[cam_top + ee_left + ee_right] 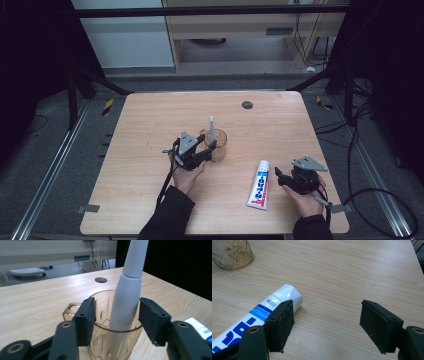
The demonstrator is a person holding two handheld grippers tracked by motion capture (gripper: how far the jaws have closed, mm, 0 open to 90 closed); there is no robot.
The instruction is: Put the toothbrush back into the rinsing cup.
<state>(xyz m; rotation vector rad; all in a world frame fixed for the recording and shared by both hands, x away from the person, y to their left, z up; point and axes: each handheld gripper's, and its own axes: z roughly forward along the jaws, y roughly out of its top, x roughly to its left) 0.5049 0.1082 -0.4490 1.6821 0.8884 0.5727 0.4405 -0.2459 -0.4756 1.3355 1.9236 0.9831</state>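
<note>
A clear amber cup (219, 145) stands near the middle of the wooden table (150, 130), with a white toothbrush handle (212, 127) upright in it. My left gripper (212, 150) is at the cup's near side. In the left gripper view its jaws stand open on either side of the handle (126, 297) above the cup's rim (75, 307), and the left pad (85, 320) is clear of the handle. A white and blue toothpaste tube (259, 184) lies flat at the front right. My right gripper (278, 176) is open just right of the tube (262, 312), with nothing between its jaws.
A round dark hole (247, 104) sits in the tabletop at the back. The table's front edge is close behind both hands. Black cables (380, 200) trail on the floor to the right. The cup's base (232, 252) shows at the top left of the right gripper view.
</note>
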